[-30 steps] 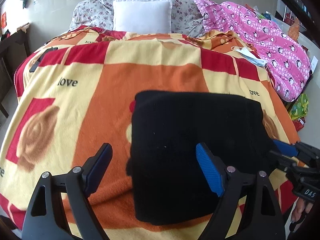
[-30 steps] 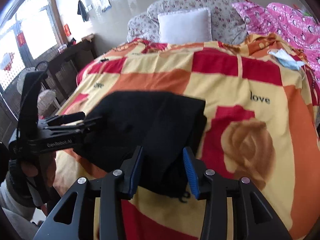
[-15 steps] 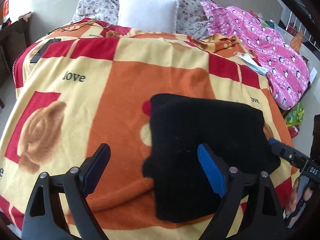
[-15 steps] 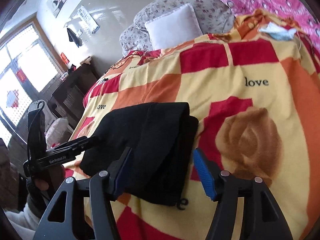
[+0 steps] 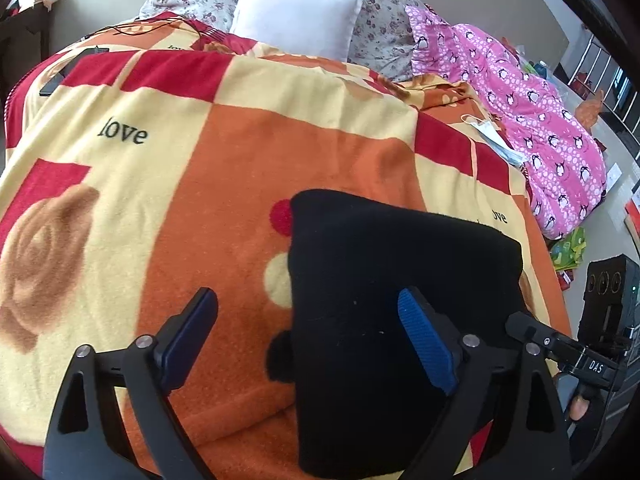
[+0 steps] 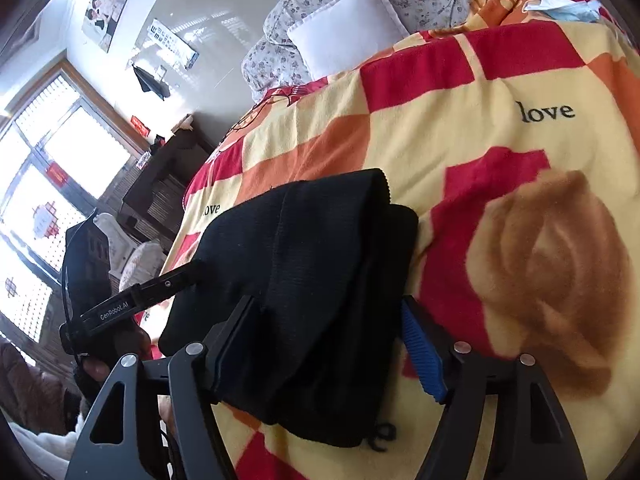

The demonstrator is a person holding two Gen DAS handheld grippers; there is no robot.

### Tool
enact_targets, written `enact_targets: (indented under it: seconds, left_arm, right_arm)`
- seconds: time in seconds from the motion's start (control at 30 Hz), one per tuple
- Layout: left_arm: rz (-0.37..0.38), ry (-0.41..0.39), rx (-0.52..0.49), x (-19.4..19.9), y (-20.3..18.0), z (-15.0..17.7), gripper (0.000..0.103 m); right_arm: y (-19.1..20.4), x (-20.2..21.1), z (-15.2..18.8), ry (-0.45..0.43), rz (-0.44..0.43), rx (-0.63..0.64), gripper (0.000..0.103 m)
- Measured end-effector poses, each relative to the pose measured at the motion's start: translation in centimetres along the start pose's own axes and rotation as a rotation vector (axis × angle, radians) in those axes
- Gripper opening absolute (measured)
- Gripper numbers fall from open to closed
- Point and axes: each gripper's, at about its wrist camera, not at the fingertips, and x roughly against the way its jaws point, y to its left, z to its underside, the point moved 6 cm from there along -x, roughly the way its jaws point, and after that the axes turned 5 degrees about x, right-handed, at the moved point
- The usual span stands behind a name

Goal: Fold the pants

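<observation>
The black pants (image 5: 400,304) lie folded into a thick rectangle on the patterned blanket (image 5: 224,184) near the bed's front edge. My left gripper (image 5: 308,340) is open; its right finger hovers over the pants' left part, its left finger over the blanket. It shows in the right wrist view (image 6: 176,284) at the pants' left side. My right gripper (image 6: 328,340) is open, its jaws wide on either side of the folded pants (image 6: 312,280) at their near end. It shows in the left wrist view (image 5: 532,330) at the pants' right edge.
A white pillow (image 5: 296,20) and floral cushions lie at the head of the bed. A pink penguin-print cover (image 5: 532,112) lies along the right side, with a face mask (image 5: 496,140) beside it. A dark wooden cabinet (image 6: 160,184) stands left of the bed.
My right gripper has opened wider and tilted, with the pants' near end now between its jaws. My left gripper has shifted left and forward and stayed open. The pants lie still.
</observation>
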Motion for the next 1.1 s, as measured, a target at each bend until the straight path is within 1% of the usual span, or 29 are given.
enact_targets:
  seconds: [0.1,0.17,0.3,0.33,0.4,0.43,0.47,0.5,0.53,0.6,0.67,0.77,0.83,0.93,0.97,1.03,1.07,1.1]
  left_arm:
    - [0.012,0.017,0.002,-0.7,-0.5,0.3,0.100]
    - [0.020,0.026,0.002,-1.1,-0.8,0.7,0.101]
    - [0.019,0.020,-0.004,-1.1,-1.4,1.0,0.102]
    - [0.021,0.022,0.000,-1.1,-1.5,1.0,0.102]
    - [0.021,0.021,-0.003,-1.2,-1.5,1.1,0.101]
    - [0.028,0.017,-0.012,-1.1,-1.7,1.2,0.098]
    - [0.049,0.015,-0.020,-0.9,-2.0,1.2,0.085]
    - [0.077,0.013,-0.035,-0.7,-2.5,1.3,0.071]
    - [0.069,-0.001,-0.059,-0.2,-3.0,1.3,0.069]
    - [0.058,-0.016,-0.090,0.3,-3.5,1.2,0.054]
    - [0.071,-0.012,-0.094,1.0,-3.7,0.6,0.046]
    - [0.087,-0.034,-0.096,2.0,-3.8,-1.2,0.044]
    - [0.069,-0.073,-0.119,2.7,-4.0,-3.0,0.044]
    - [0.036,-0.097,-0.120,2.3,-3.5,-5.3,0.044]
    - [0.021,-0.096,-0.117,1.8,-3.1,-6.0,0.044]
    - [-0.009,-0.074,-0.101,0.1,-2.0,-6.9,0.046]
    - [-0.036,-0.049,-0.098,-1.1,-1.4,-7.0,0.047]
    - [-0.065,-0.028,-0.097,-2.0,-0.9,-6.9,0.049]
  right_arm:
    - [0.3,-0.3,-0.1,-0.001,0.002,0.010,0.075]
    - [0.3,-0.4,-0.1,-0.005,0.006,0.013,0.076]
    - [0.6,-0.4,-0.1,-0.016,0.021,0.019,0.075]
    - [0.6,-0.4,0.0,-0.020,0.027,0.018,0.073]
    - [0.6,-0.4,0.1,-0.024,0.039,0.020,0.064]
    - [0.8,-0.4,0.1,-0.028,0.047,0.028,0.061]
    - [1.0,-0.3,0.0,-0.034,0.056,0.041,0.055]
    - [1.2,-0.2,-0.1,-0.039,0.062,0.051,0.052]
    - [1.4,-0.1,-0.2,-0.044,0.069,0.059,0.048]
    - [2.0,0.2,-0.6,-0.051,0.082,0.082,0.043]
    - [2.5,0.7,-1.1,-0.062,0.079,0.095,0.040]
    - [3.6,1.3,-2.5,-0.087,0.075,0.126,0.040]
    - [4.1,1.4,-3.8,-0.103,0.065,0.140,0.040]
    - [4.7,0.1,-6.5,-0.113,0.062,0.156,0.040]
    - [4.8,-0.4,-7.0,-0.114,0.063,0.158,0.041]
    - [4.6,-2.1,-8.3,-0.106,0.079,0.167,0.045]
    - [4.2,-3.2,-8.8,-0.098,0.098,0.165,0.048]
    - [3.7,-4.7,-9.0,-0.068,0.130,0.174,0.049]
